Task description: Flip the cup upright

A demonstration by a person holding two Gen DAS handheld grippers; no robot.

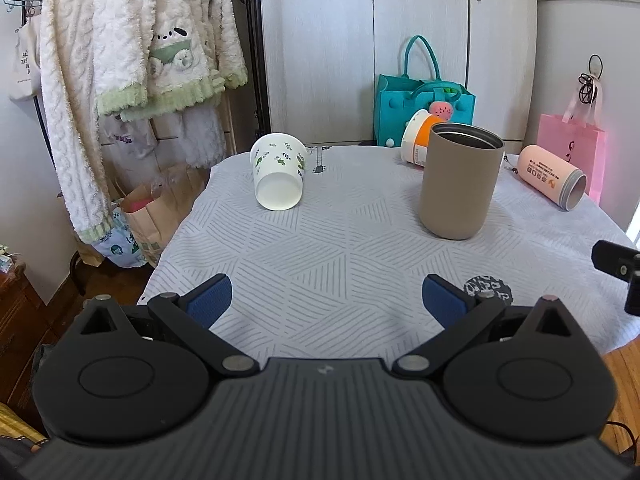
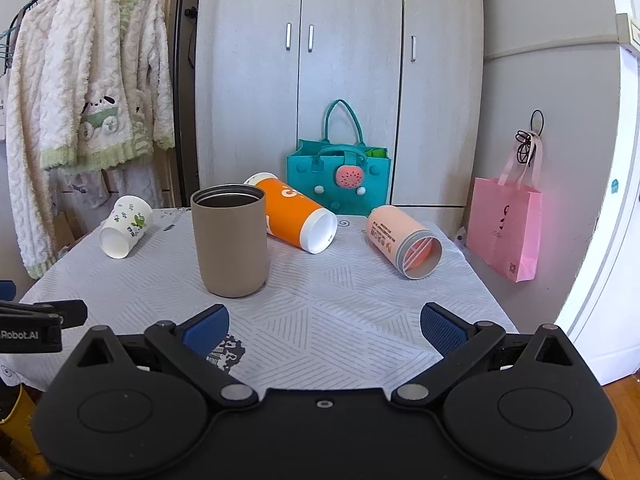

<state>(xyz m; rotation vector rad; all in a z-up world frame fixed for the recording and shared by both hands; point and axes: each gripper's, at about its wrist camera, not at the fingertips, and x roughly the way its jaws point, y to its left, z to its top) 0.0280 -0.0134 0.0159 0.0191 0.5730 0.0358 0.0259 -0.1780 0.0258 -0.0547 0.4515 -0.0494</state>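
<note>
Three cups on their sides: leaf-print paper cup (image 1: 279, 176) ahead-left of the empty, wide-open left gripper (image 1: 327, 300), base toward it; orange cup (image 2: 294, 216) and pink cup (image 2: 404, 240) ahead of the equally spread, empty right gripper (image 2: 325, 330).

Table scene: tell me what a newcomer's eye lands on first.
The tall tan cup stands upright mid-table, the only cup on its base. Around it three lie tipped over: a white leaf-print cup at the far left, an orange cup behind the tan one, and a pink cup to the right. Both tongs, left and right, hang open and empty at the near edge.
</note>
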